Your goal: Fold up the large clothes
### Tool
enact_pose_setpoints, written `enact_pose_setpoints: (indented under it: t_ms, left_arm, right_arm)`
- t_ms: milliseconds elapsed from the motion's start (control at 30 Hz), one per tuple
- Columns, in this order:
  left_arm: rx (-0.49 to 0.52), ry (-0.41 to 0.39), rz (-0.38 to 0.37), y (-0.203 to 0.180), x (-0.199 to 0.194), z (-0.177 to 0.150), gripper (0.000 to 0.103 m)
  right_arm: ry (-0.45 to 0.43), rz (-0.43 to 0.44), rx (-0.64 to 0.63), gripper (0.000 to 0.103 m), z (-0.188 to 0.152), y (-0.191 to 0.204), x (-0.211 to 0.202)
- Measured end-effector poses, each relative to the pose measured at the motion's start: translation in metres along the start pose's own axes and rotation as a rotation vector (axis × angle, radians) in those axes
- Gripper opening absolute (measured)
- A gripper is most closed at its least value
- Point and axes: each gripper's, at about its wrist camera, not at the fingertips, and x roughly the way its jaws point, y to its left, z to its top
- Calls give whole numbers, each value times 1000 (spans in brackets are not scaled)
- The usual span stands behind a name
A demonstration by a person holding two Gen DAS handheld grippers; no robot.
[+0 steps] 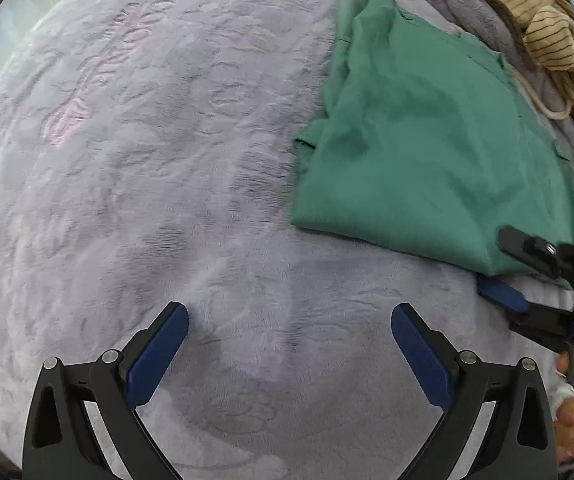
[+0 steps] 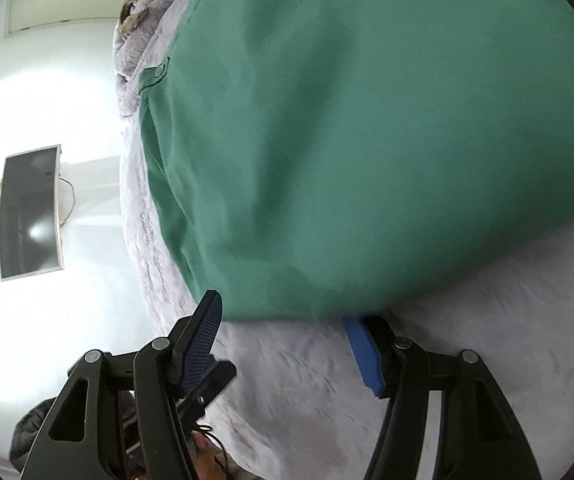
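Note:
A green garment (image 1: 427,152) lies folded on the lilac plush blanket (image 1: 167,160), at the upper right of the left wrist view. My left gripper (image 1: 289,312) hangs open above bare blanket to the left of the garment, with nothing between its blue pads. My right gripper (image 1: 495,260) stands open at the garment's near right corner. There the cloth edge lies between its upper finger and its lower blue pad, and neither presses on it. In the right wrist view the green garment (image 2: 367,120) fills the frame just ahead of the right gripper (image 2: 283,308).
A beige striped garment (image 1: 547,28) is heaped at the far right on bunched blanket. A person's hand (image 1: 567,412) holds the right gripper. Off the bed's edge are a white wall and a flat screen (image 2: 31,212).

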Motion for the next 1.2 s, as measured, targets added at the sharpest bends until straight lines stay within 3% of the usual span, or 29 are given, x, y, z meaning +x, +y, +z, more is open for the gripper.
enact_pose_setpoints:
  t_ms: [367,400,433,467,667,833,1033,1167,1200]
  left_arm:
    - [-151,-59,-241,29,-10,30,102]
    - [-162,-60,-260,31,-9,33,102]
    - [-168,-60,-281,31,-7,35,102]
    - [-172,-59,-300,30,-6,39,102]
    - [-227,-38,-567,25,5,52,102]
    - [-289,-55,-744,18,20,91,102]
    - [-189,-6,-713,-16,41,144,102]
    - [-103,21,-594,-44,54,154,101]
    - [-86,18,-561,-49,55,155,93]
  right_arm:
    - [-68,147,131,67,8,-8,14]
    - [-68,154,127,51,8,-7,13]
    - [-62,154,119,14,10,-4,12]
    - [-59,155,115,6,13,-1,11]
    - [-83,263,60,7,24,23,-18]
    - [-86,290,6,7,30,40,-33]
    - [-59,279,5,6,23,33,-28]
    - [-17,198,-12,8,15,23,-20]
    - [5,151,-24,12,11,21,-18]
